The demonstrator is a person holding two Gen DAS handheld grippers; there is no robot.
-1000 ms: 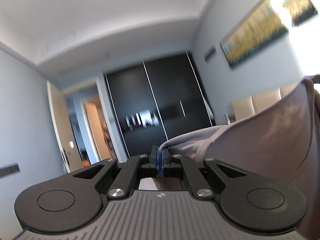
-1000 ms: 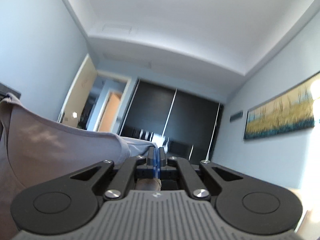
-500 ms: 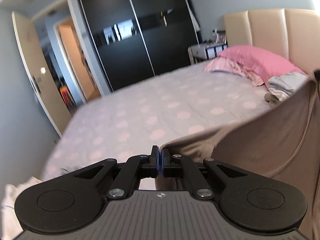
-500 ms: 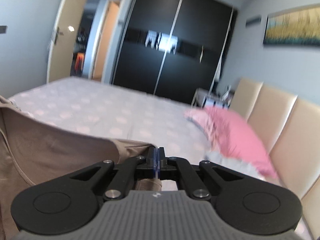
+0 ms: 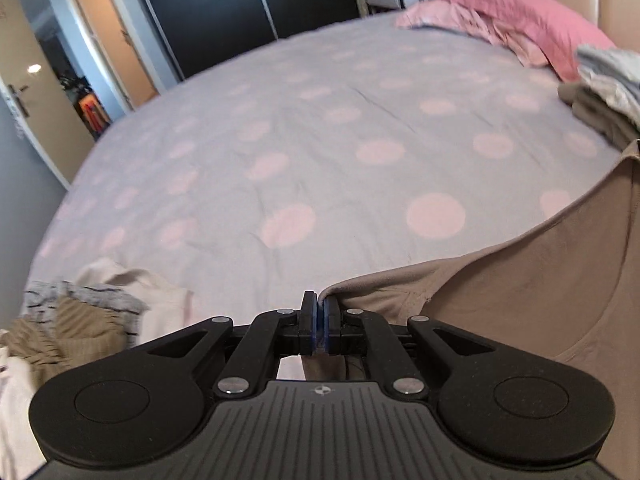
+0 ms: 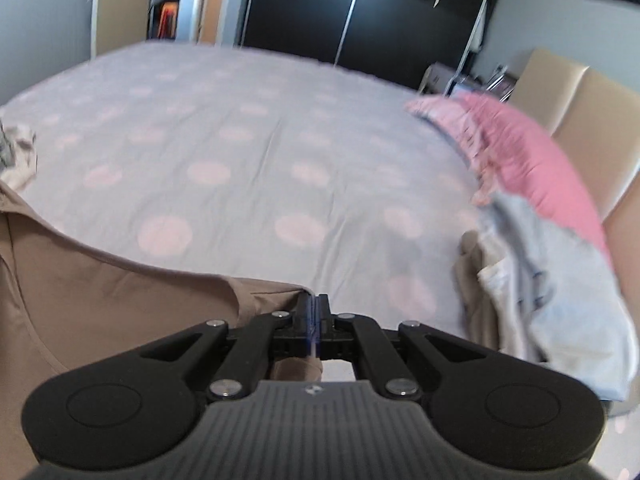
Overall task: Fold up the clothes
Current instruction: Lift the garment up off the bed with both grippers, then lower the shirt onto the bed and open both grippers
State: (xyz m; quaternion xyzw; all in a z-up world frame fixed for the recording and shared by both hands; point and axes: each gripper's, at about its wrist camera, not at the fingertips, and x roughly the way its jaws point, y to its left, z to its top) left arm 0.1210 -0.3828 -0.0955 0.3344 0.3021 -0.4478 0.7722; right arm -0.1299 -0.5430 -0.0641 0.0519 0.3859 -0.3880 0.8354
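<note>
A tan shirt (image 5: 540, 292) hangs spread between my two grippers above a bed. My left gripper (image 5: 319, 304) is shut on one top corner of it; the cloth runs off to the right in the left wrist view. My right gripper (image 6: 314, 308) is shut on the other top corner; the shirt (image 6: 100, 308) runs off to the left in the right wrist view. Its curved neckline shows in both views. The lower part of the shirt is hidden below the grippers.
The bed's lilac sheet with pink dots (image 5: 320, 140) stretches ahead. A pink pillow (image 5: 520, 12) and a pile of grey and tan clothes (image 6: 540, 280) lie at the headboard end. More crumpled clothes (image 5: 80, 320) lie at the near left. A dark wardrobe (image 6: 360, 20) stands behind.
Both grippers have tipped down from facing the ceiling and wardrobe to facing the bed, still holding the shirt stretched between them.
</note>
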